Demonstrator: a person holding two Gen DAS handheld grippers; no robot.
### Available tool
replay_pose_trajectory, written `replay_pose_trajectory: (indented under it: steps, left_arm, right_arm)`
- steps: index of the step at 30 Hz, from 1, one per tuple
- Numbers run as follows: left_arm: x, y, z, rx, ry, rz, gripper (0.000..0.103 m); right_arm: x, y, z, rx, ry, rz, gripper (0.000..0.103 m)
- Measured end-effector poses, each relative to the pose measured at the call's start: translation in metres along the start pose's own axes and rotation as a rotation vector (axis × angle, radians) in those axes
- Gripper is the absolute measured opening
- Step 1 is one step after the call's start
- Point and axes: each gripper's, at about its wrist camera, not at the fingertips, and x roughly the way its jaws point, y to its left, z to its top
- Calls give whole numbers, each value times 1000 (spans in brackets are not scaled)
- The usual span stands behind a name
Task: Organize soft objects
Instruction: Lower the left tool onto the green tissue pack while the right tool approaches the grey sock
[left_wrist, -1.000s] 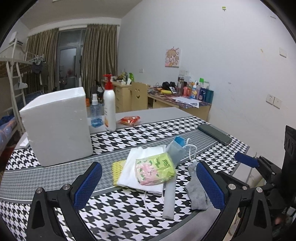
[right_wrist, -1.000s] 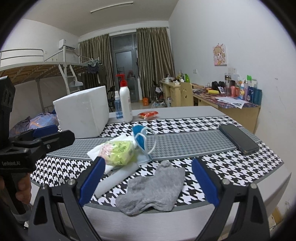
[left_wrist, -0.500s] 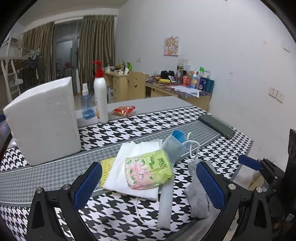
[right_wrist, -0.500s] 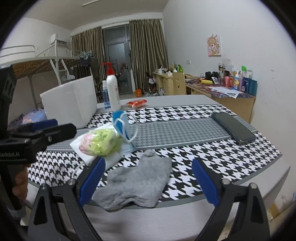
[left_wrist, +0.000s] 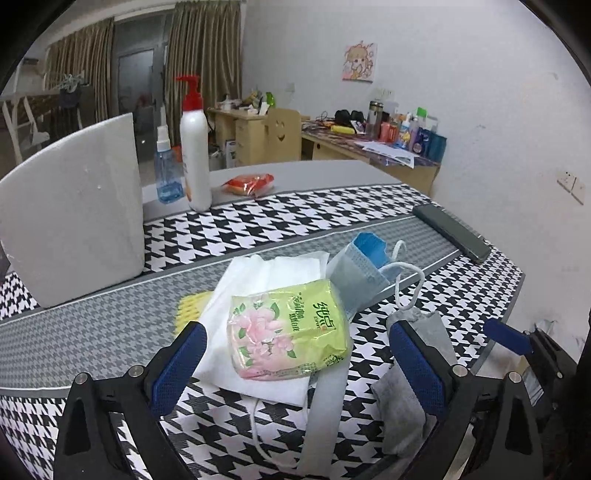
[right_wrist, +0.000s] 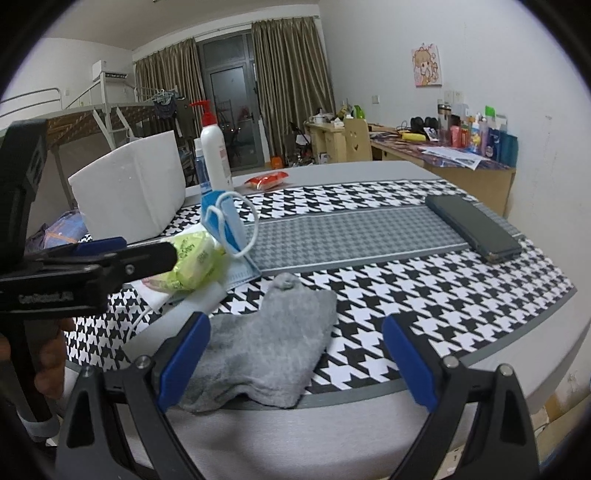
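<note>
A green tissue pack (left_wrist: 288, 334) lies on a white folded cloth (left_wrist: 266, 280), with a yellow item (left_wrist: 190, 306) peeking out at its left. A blue face mask (left_wrist: 360, 269) stands beside them. A grey sock (right_wrist: 266, 354) lies near the table's front edge. My left gripper (left_wrist: 295, 363) is open, its fingers on either side of the tissue pack and just short of it. My right gripper (right_wrist: 295, 360) is open, just short of the sock. The tissue pack (right_wrist: 192, 260) and mask (right_wrist: 225, 225) also show in the right wrist view.
A white foam box (left_wrist: 74, 221) stands at the left. A lotion pump bottle (left_wrist: 194, 155), a blue spray bottle (left_wrist: 166, 170) and a red snack packet (left_wrist: 249, 182) are at the back. A dark phone (right_wrist: 472, 229) lies at the right. The houndstooth cloth (right_wrist: 406, 288) covers the table.
Both grippers have moved forward and lower toward the table. The tissue pack now sits between the left fingers' line, and the sock is closer to the right gripper.
</note>
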Motion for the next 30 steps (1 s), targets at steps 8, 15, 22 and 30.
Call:
replay_pose_trajectory:
  steps: [8,15,22,30]
  left_arm:
    - [16,-5,-2,0,50,25,89]
    - [21,-4,-3,2,73,58,74]
    - [25,-4,-7,17,107,70,73]
    - [28,-2,-8,9,94,54,65]
  right_arm:
    - [4,-4,-1,7,10,12,96]
    - [6,-4,-2,10,14,21,96]
    - [9,1,-2,0,23,45,96]
    - [12,3,-3,1,38,53,96]
